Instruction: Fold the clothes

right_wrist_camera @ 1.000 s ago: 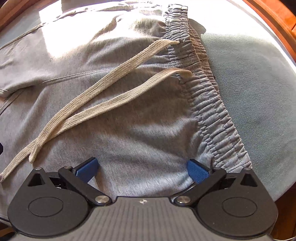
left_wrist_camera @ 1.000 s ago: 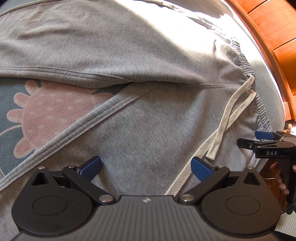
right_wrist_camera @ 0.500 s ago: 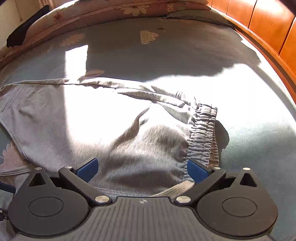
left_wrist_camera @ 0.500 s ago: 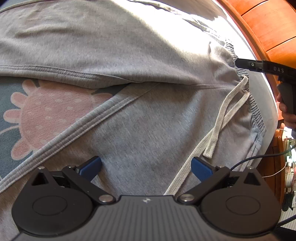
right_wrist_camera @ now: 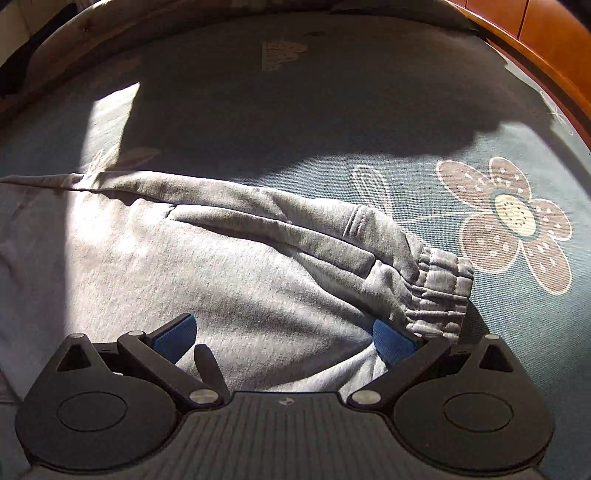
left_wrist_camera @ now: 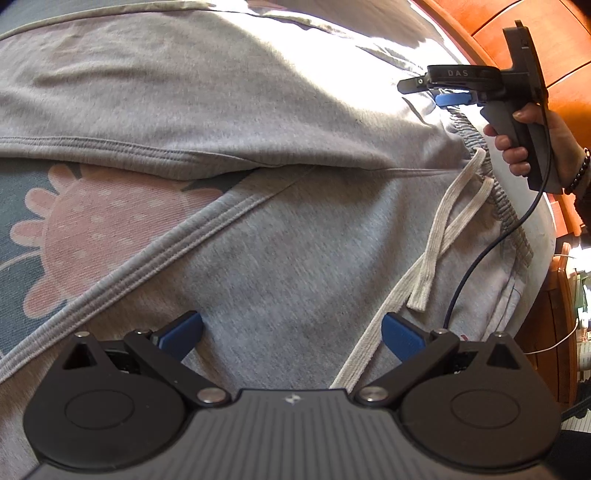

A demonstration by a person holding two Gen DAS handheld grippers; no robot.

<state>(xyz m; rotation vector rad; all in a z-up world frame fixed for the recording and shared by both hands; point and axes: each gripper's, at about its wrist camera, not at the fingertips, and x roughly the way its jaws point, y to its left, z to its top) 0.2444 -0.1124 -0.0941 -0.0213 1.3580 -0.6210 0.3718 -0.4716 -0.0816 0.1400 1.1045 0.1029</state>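
Note:
Grey sweatpants lie spread on a bed, legs forking apart to the left. Their beige drawstring trails from the elastic waistband down toward my left gripper, which hovers open just over the near leg. In the right wrist view the far end of the waistband bunches beside the right blue pad. My right gripper stands open low over that far hip of the sweatpants. It also shows in the left wrist view, where the right gripper is held by a hand.
The blue-grey bedsheet carries flower prints, one large flower right of the waistband and a pink shape between the legs. An orange wooden bed frame runs along the right. A cable hangs from the right gripper.
My right gripper has travelled from the near end of the waistband along it to the far hip. The left gripper has barely moved. Both stayed open.

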